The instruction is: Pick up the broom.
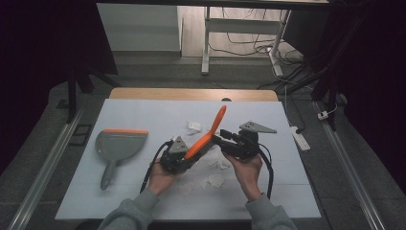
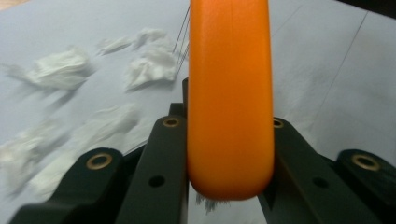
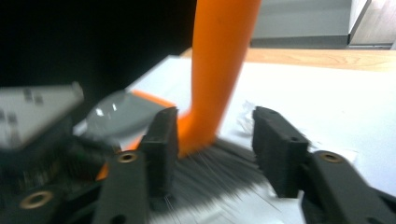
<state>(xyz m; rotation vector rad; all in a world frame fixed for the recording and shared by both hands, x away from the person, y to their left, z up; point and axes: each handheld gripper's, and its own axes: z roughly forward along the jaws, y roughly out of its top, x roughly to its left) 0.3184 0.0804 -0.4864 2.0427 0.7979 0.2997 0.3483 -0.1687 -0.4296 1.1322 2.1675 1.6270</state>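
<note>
- On the white table top [image 1: 119,201] lie one grey dustpan [image 1: 117,145] with an orange lip, one orange brush [image 1: 207,135] held above it, and about six crumpled paper scraps [image 1: 214,180], though blur hides the exact count.
- Left gripper [image 1: 184,155] sits low at centre, angled up toward the right; its jaws are clamped tight on the brush's orange handle [image 2: 229,98].
- Right gripper [image 1: 221,138] faces left, level, meeting the left one; its jaws stand partly apart, astride the dark bristles [image 3: 215,170] without squeezing them.
- Both hands [image 1: 162,178] come in from the near edge, grey sleeves [image 1: 131,215] showing.
- Dustpan lies well apart, at the left.
</note>
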